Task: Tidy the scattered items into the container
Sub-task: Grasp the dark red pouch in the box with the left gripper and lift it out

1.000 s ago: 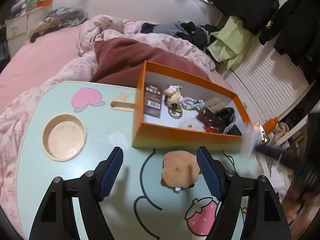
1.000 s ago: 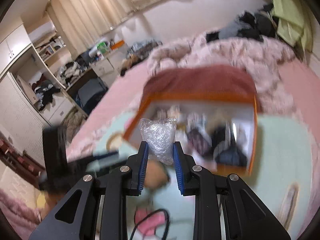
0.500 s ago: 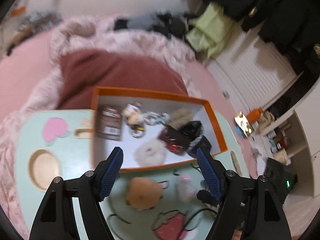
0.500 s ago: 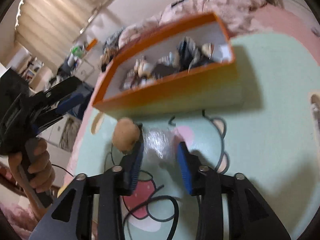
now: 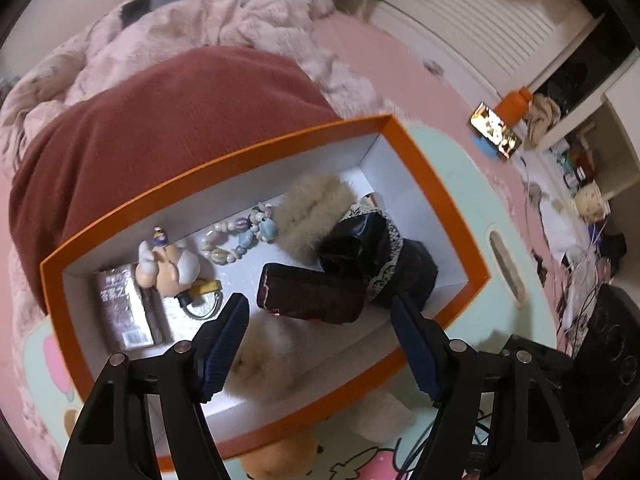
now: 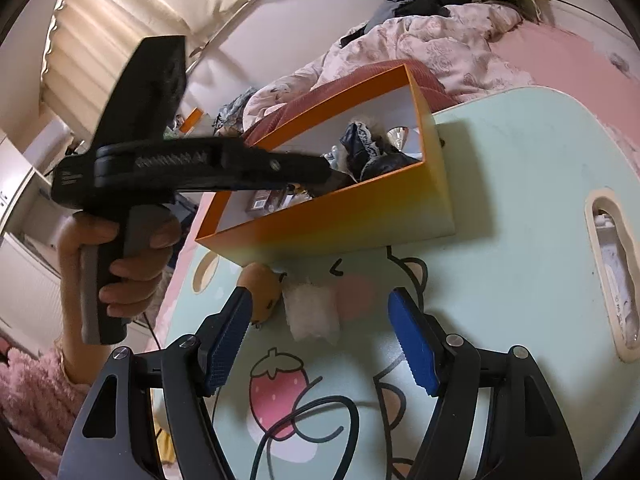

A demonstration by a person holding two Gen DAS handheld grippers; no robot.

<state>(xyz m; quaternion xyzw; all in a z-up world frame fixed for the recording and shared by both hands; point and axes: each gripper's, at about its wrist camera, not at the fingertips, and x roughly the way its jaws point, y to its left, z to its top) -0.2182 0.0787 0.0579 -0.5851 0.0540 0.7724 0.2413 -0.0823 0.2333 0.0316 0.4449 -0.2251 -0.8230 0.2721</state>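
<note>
Item 1, orange box point(image 5: 436, 188): seen mid-frame in the left wrist view, standing on the mint worktop point(image 6: 520, 208). A second ago it lay in the upper half of that view; it is now viewed from almost straight above. Contents noted: small book point(image 5: 122, 312), doll keyring point(image 5: 168, 266), bead bracelet point(image 5: 240, 236), fur piece point(image 5: 316, 216), dark wallet point(image 5: 312, 300), black lace cloth point(image 5: 380, 260), white pompom point(image 5: 272, 356).

Item 2, clear plastic packet point(image 6: 312, 310): lying on the worktop, lower middle of the right wrist view, in front of the box and outside it. A second ago it was clamped in the right tongs point(image 6: 320, 340); these are now opening, their blue pads clear of the packet on either side.

Item 3, brown plush toy point(image 6: 262, 290): on the worktop just left of the packet, against the left pad of the right tongs; also outside the box.

Item 4, left tongs point(image 5: 320, 348): spread wide, closing slightly, nothing gripped. Formerly over the plush toy, now held above the box interior; in the right wrist view they are seen at upper left, gripped by a hand point(image 6: 116, 264) in a pink fluffy sleeve point(image 6: 36, 396).
</note>
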